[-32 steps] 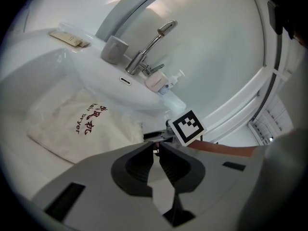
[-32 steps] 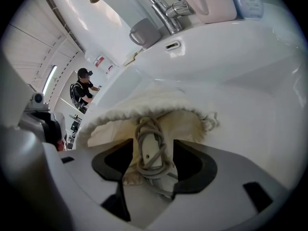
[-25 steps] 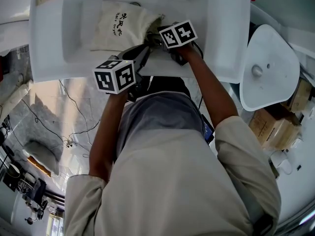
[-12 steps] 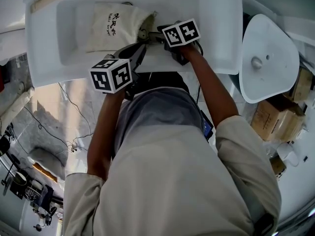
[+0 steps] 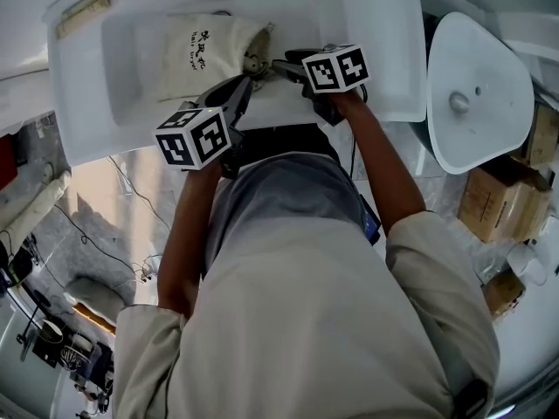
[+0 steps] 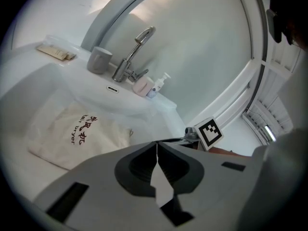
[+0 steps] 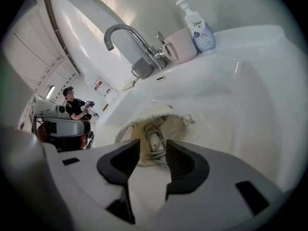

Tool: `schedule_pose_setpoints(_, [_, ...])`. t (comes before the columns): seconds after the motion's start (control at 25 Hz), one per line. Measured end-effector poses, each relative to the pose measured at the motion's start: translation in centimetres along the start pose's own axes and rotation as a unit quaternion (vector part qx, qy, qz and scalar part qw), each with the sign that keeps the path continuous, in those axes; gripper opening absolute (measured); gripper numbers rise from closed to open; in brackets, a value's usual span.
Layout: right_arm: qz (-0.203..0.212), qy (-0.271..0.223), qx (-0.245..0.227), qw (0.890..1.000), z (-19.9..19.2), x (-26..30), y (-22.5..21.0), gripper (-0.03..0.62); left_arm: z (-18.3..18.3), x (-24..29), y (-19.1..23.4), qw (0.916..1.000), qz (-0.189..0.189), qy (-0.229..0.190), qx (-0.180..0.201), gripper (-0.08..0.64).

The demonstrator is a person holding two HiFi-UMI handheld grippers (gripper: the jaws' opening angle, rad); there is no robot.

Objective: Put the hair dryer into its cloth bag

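A cream cloth bag (image 5: 205,49) with dark print lies in the white sink basin (image 5: 131,68), its gathered mouth toward the right. Through that mouth I see the hair dryer's pale coiled cord (image 7: 154,137) inside the bag (image 7: 144,129). My right gripper (image 5: 279,65) points at the mouth from the right. Its jaws (image 7: 153,148) have just been closing and stand partly open, with nothing between the pads. My left gripper (image 5: 241,84) hovers over the basin's near rim just short of the bag (image 6: 77,131), jaws shut (image 6: 156,144), nothing visible in them.
A chrome faucet (image 6: 132,52), a grey cup (image 6: 99,60) and a pump bottle (image 7: 197,25) stand on the sink's back ledge. A packet (image 5: 85,9) lies on the left rim. A white toilet lid (image 5: 476,94) and cardboard boxes (image 5: 498,203) are to the right.
My right gripper has drawn back a little to the right, away from the bag's mouth. The left gripper has barely moved. The bag lies as before.
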State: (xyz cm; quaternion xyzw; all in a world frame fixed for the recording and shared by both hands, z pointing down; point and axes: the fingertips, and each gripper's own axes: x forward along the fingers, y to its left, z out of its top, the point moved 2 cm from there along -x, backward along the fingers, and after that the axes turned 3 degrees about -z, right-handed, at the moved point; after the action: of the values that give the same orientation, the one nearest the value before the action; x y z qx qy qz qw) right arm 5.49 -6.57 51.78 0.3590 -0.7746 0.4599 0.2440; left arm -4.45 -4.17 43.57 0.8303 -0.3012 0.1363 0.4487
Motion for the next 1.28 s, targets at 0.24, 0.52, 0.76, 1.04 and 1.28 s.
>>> schedule_pose_setpoints(0.24, [-0.023,-0.049,0.002,0.999,0.4,-2.6,0.6,0.157,0.6,-1.2,0.4,0.9999,0.006,-0.007,0.009,0.009])
schedule_pose_setpoints(0.52, [-0.053,-0.094,-0.001,0.994,0.9,-5.5,1.3,0.114,1.5,-2.4,0.1,0.9985,0.014,-0.034,0.04,0.009])
schedule_pose_setpoints(0.76, [-0.067,-0.139,0.006,0.988,1.5,-8.0,2.7,0.098,2.8,-3.6,-0.3,0.9968,0.008,-0.056,0.057,0.009])
schedule_pose_setpoints(1.04, [-0.08,-0.171,-0.007,0.982,1.8,-10.4,4.4,0.091,4.0,-5.8,-0.3,0.9925,0.023,-0.071,0.097,0.008])
schedule_pose_setpoints(1.28, [-0.089,-0.206,-0.008,0.974,2.0,-12.7,6.3,0.075,4.4,-7.7,-1.3,0.989,0.014,-0.087,0.119,0.008])
